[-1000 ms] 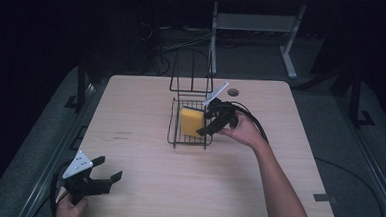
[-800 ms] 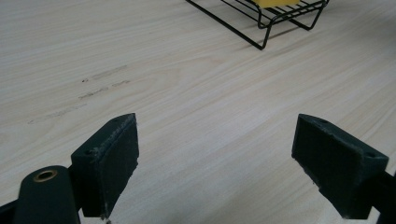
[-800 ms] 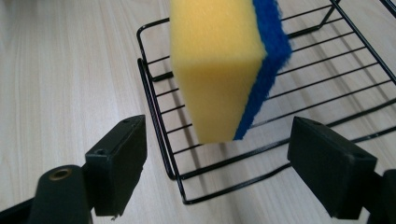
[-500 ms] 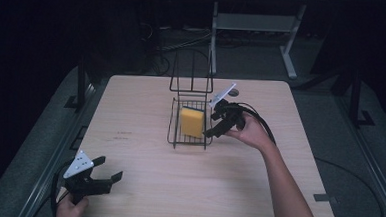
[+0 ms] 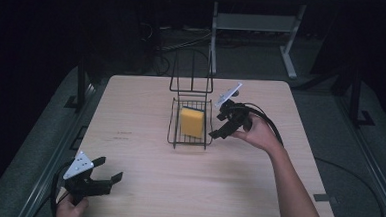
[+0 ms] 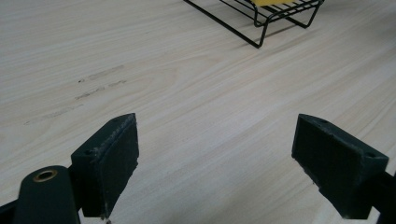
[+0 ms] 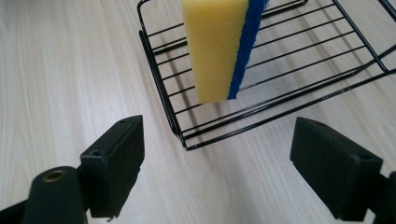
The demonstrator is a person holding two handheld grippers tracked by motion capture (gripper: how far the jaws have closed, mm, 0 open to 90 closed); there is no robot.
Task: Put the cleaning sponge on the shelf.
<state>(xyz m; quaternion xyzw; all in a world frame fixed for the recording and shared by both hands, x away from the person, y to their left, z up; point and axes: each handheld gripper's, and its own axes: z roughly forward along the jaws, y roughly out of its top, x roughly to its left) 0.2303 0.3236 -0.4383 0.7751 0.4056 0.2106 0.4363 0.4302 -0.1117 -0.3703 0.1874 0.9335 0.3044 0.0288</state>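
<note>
With the sponge [image 7: 219, 46] standing on edge in the rack [image 5: 189, 138], the right gripper [image 5: 219, 126] is being held wide open just beside it and should be drawn clear without nudging the wires, while the left gripper [image 5: 102, 179] is being rested open near the table [image 5: 276, 193] corner.

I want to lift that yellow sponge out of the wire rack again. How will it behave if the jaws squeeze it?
The sponge looks like soft foam with a thin blue scrub layer, so it will probably compress and weigh little. It stands on edge in the wire rack, so a sideways nudge would likely tip it. The right gripper, open beside the rack, looks wide enough to span it.
</note>
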